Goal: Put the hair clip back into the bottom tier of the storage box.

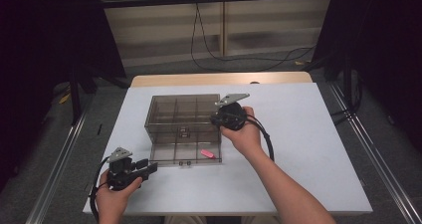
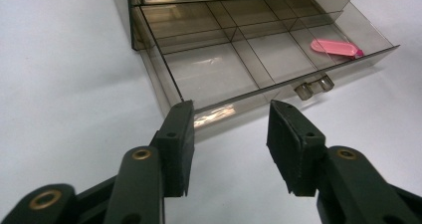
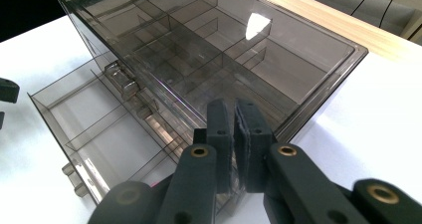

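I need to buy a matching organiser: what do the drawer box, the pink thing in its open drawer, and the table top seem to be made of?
Drawer box: smoke-tinted clear plastic, glossy; the dividers show through its walls and light glints off it. Pink thing: probably smooth plastic, opaque with a soft sheen; its kind is unclear. Table top: a matt white surface, with a bare pale wood-look strip along the far edge.

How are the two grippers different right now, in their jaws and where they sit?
The left gripper has open jaws with nothing between them; the right gripper has its jaws shut. The left gripper is off the open bottom drawer's front edge, above the table; the right gripper rests at the cabinet's right side, near its top edge. Both are black, hand-held, and point at the cabinet.
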The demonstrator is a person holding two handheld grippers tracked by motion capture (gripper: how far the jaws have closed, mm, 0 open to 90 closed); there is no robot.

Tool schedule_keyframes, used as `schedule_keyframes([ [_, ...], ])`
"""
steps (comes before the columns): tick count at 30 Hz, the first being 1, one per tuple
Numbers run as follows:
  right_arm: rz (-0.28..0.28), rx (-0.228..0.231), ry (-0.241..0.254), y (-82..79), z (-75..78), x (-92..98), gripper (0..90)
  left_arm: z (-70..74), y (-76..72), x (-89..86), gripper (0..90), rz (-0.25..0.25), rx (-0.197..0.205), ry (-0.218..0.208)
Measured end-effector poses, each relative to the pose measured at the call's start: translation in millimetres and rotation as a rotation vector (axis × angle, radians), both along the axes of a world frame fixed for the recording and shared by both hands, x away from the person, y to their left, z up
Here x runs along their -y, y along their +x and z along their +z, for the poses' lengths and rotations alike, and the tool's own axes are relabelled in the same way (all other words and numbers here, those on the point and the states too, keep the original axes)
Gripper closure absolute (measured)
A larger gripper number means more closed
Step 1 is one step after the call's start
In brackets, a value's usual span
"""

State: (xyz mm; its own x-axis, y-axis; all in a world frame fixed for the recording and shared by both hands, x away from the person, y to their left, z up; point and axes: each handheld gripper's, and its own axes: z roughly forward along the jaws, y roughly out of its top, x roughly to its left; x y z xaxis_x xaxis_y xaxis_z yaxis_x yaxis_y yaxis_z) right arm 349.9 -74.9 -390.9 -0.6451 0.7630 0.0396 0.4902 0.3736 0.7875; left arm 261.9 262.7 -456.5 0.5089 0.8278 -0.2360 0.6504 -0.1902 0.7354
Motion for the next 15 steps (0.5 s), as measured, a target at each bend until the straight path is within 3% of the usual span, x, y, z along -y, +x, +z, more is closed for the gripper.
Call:
schedule_keyframes([
  [10, -0.002, 0.004, -0.008, -0.2, 0.2, -0.5, 86.4, -1.0, -0.7, 5.3, 62.6, -0.036, -0.020, -0.001],
  [15, -0.005, 0.000, -0.011, -0.6, 0.5, -0.9, 86.7, -0.6, -1.0, 8.5, 68.6, -0.021, -0.021, -0.007],
])
